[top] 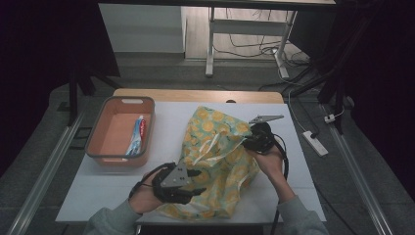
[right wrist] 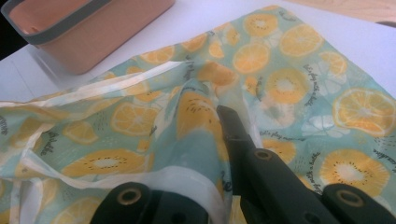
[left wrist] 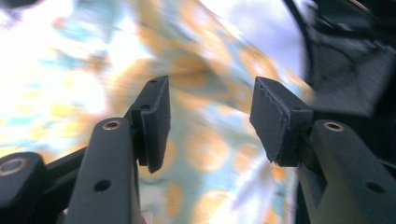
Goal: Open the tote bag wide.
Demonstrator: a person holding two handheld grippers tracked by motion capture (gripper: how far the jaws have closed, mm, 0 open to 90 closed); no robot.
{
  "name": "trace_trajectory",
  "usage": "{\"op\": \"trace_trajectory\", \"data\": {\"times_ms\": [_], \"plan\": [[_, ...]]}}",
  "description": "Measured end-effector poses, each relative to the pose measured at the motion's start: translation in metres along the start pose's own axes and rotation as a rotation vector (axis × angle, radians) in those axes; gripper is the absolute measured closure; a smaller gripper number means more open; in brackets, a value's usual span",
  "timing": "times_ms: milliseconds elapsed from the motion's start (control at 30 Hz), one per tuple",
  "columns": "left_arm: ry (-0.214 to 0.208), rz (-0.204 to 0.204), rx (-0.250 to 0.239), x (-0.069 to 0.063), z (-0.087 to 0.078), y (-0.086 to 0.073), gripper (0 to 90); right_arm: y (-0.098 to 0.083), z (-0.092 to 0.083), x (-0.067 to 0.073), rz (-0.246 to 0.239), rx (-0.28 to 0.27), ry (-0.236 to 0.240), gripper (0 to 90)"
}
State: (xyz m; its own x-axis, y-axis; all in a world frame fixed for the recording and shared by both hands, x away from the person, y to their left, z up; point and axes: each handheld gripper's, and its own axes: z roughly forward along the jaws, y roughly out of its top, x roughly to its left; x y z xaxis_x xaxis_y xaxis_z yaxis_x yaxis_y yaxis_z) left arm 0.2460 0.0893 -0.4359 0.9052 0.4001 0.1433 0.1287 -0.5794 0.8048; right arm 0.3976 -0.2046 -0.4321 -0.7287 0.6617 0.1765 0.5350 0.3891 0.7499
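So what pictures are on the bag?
Orange and lemon slices on pale teal bag, clearest in the right gripper view.

Overhead camera faces forward-down; both gripper cameras look closely at the fruit-print bag [top: 218,161].
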Motion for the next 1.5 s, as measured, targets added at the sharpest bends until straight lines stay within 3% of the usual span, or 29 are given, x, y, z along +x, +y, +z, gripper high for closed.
{"op": "trace_trajectory", "data": {"times_ms": [100, 167, 233, 300, 367, 500, 600, 733, 800, 867, 967, 1067, 1167, 1267, 1333, 1500], "plan": [[0.134, -0.030, 0.057, 0.012, -0.001, -0.001, 46.4, 0.001, -0.003, 0.001, -0.003, -0.007, 0.000, 89.3], [0.190, -0.071, 0.105, 0.026, 0.007, -0.004, 47.1, 0.000, -0.004, 0.001, 0.002, -0.009, 0.001, 89.3], [0.192, -0.098, 0.144, 0.040, 0.018, -0.008, 52.7, 0.000, -0.005, 0.001, 0.001, -0.013, 0.003, 89.3], [0.177, -0.132, 0.161, 0.052, 0.028, -0.011, 70.8, 0.000, -0.006, 0.002, -0.001, -0.016, 0.005, 89.3], [0.203, -0.149, 0.157, 0.064, 0.030, -0.012, 85.6, 0.001, -0.010, 0.004, -0.008, -0.021, 0.008, 89.3], [0.260, -0.258, 0.101, 0.096, 0.020, -0.015, 88.4, 0.000, -0.025, 0.008, -0.013, -0.042, 0.031, 89.3], [0.307, -0.284, 0.097, 0.112, 0.023, -0.017, 88.6, 0.000, -0.036, 0.017, -0.033, -0.048, 0.062, 89.3], [0.328, -0.313, 0.104, 0.127, 0.036, -0.018, 88.5, 0.002, -0.041, 0.036, -0.091, -0.039, 0.111, 89.3], [0.317, -0.332, 0.115, 0.132, 0.043, -0.019, 87.9, 0.003, -0.038, 0.042, -0.097, -0.033, 0.150, 89.3], [0.312, -0.347, 0.126, 0.134, 0.050, -0.022, 85.0, 0.003, -0.032, 0.042, -0.104, -0.025, 0.149, 89.3], [0.283, -0.364, 0.137, 0.136, 0.054, -0.024, 73.6, 0.000, -0.024, 0.033, -0.061, -0.041, 0.183, 89.3], [0.244, -0.384, 0.104, 0.136, 0.045, -0.023, 51.0, -0.003, -0.019, 0.028, -0.046, -0.044, 0.198, 89.3], [0.197, -0.381, 0.081, 0.131, 0.025, -0.019, 31.1, -0.003, -0.017, 0.026, -0.033, -0.048, 0.205, 89.3], [0.169, -0.367, 0.044, 0.125, -0.001, -0.016, 26.4, -0.001, -0.016, 0.023, -0.021, -0.068, 0.204, 89.3], [0.176, -0.356, 0.037, 0.120, -0.015, -0.015, 25.3, 0.001, -0.014, 0.020, -0.016, -0.077, 0.191, 89.3], [0.193, -0.339, 0.035, 0.116, -0.031, -0.015, 25.4, 0.000, -0.011, 0.018, -0.011, -0.072, 0.175, 89.2]]}}
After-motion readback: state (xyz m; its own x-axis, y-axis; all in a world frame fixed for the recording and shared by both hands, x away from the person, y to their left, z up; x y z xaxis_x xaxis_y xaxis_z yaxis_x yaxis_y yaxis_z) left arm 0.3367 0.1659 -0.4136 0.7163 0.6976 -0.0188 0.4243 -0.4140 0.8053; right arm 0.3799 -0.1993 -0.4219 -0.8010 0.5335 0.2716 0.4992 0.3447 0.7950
